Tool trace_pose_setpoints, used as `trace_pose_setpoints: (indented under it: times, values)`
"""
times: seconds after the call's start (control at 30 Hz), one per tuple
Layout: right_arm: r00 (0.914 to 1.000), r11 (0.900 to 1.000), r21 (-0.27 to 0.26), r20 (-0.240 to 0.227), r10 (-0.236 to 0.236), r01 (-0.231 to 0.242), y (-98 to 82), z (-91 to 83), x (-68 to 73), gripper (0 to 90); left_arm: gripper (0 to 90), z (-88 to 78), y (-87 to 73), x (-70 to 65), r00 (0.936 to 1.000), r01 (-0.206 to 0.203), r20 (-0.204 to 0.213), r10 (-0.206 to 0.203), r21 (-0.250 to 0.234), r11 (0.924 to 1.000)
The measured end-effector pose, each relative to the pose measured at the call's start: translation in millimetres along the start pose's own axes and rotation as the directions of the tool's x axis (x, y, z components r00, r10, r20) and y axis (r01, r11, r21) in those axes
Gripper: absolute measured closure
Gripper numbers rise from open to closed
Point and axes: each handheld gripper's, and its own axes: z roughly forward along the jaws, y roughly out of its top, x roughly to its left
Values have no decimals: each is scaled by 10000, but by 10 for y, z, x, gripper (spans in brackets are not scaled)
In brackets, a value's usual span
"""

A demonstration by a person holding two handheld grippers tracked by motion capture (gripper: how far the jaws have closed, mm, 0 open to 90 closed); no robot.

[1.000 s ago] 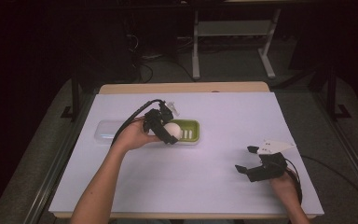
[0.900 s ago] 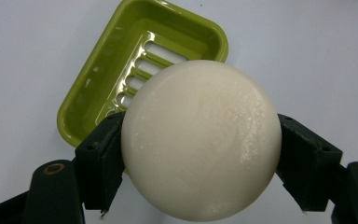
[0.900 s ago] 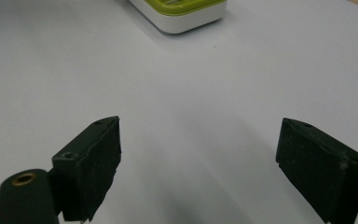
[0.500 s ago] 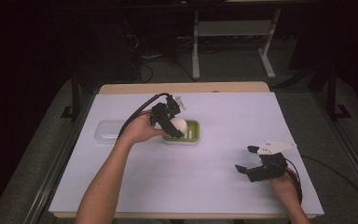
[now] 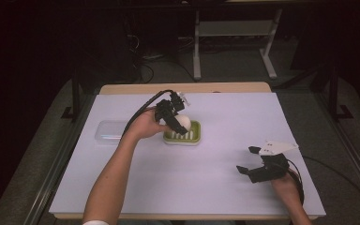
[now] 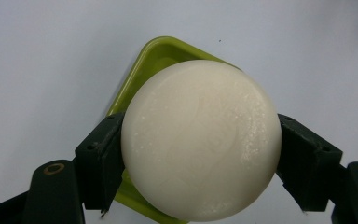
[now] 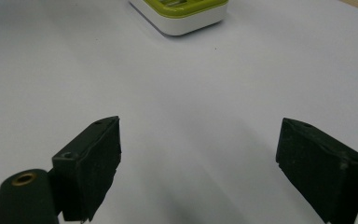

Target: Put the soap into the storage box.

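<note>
while left gripper [image 5: 177,123] clamped round white soap bar [image 6: 200,140] by its sides, bar hung just above green soap dish [image 5: 193,136], table centre. looked smooth, firm, likely slippery. right gripper [image 5: 252,161] rested near right, jaws wide, empty.

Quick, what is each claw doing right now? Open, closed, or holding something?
Left claw: closed on the round white soap, above the green dish.
Right claw: open, holding nothing.
</note>
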Motion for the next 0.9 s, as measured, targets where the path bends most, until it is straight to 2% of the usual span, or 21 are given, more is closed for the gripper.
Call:
trace_pose_setpoints:
  times: [0.13,0.23,0.47,0.9]
  values:
    - [10000,10000,-7,-3,1,-1,-1,-2,-3,132,248,45,2,20,9999,74,-88,-74,-28,10000]
    - [10000,10000,-30,19,-25,25,-1,-5,-11,132,248,66,6,39,9995,299,-75,-301,-148,9994]
    - [9999,9999,-21,18,-104,104,3,-5,0,132,248,146,-7,91,9981,596,-124,-596,5,9982]
    - [9999,9999,2,5,-120,120,4,-1,0,132,248,219,-5,127,9975,692,-115,-690,151,9975]
